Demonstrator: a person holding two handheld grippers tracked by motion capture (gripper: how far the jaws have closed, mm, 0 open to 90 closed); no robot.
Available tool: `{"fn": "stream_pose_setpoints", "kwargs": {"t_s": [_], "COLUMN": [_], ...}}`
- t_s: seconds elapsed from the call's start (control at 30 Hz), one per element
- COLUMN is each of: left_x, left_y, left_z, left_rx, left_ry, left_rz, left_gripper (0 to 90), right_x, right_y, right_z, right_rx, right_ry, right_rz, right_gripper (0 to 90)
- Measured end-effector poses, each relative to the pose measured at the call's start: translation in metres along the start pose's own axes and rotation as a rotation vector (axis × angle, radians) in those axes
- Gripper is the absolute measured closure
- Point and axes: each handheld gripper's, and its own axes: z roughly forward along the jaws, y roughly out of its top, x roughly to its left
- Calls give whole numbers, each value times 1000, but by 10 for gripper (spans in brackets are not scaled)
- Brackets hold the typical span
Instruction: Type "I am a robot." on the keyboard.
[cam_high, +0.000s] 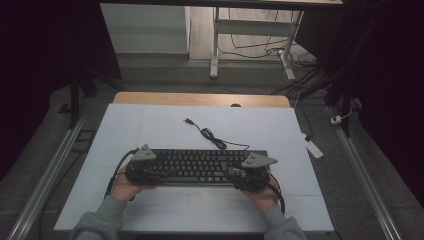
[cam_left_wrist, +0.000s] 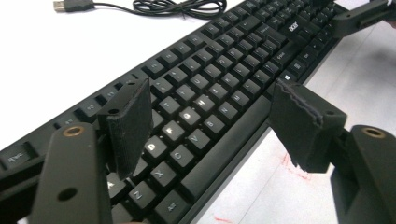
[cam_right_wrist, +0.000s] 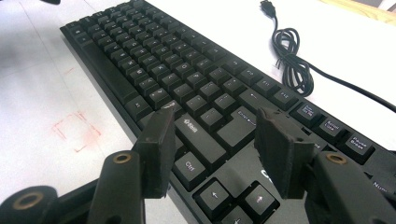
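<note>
A black keyboard (cam_high: 195, 167) lies across the white mat (cam_high: 150, 125), towards its near side. Its black cable (cam_high: 210, 134) coils behind it and ends in a USB plug (cam_high: 187, 120). My left gripper (cam_high: 149, 172) hovers over the keyboard's left end. In the left gripper view, the left gripper (cam_left_wrist: 215, 121) is open, one pad above the letter keys (cam_left_wrist: 187, 116) and the other past the front edge. My right gripper (cam_high: 246, 175) is at the right end. In the right gripper view it (cam_right_wrist: 217, 140) stands open above the Shift and Ctrl keys (cam_right_wrist: 196, 135), touching nothing.
A faint red square mark (cam_high: 192, 197) is on the mat in front of the keyboard. The wooden table edge (cam_high: 200, 99) runs along the back. On the floor beyond stand a desk frame (cam_high: 215, 45), loose wires and a white power strip (cam_high: 314, 148).
</note>
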Motion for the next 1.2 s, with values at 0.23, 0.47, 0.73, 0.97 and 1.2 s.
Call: {"fn": "stream_pose_setpoints", "kwargs": {"t_s": [0.23, 0.47, 0.73, 0.97, 1.2], "left_x": [-7, -13, -15, -17, -19], "left_y": [1, 0, -3, -4, -7], "left_z": [7, 16, 25, 33, 40], "left_rx": [16, 29, 53, 91, 120], "left_ry": [-6, -25, -19, -28, -24], "left_rz": [24, 28, 28, 45, 55], "left_gripper": [365, 476, 761, 888, 888], "right_x": [-1, -1, -2, -1, -1], "right_y": [1, 1, 1, 1, 1], "right_z": [-1, 0, -1, 0, 1], "right_rx": [1, 0, 0, 2, 5], "right_ry": [-4, -5, -7, -8, -5], "right_rz": [3, 7, 3, 6, 4], "right_gripper": [482, 482, 482, 482, 482]}}
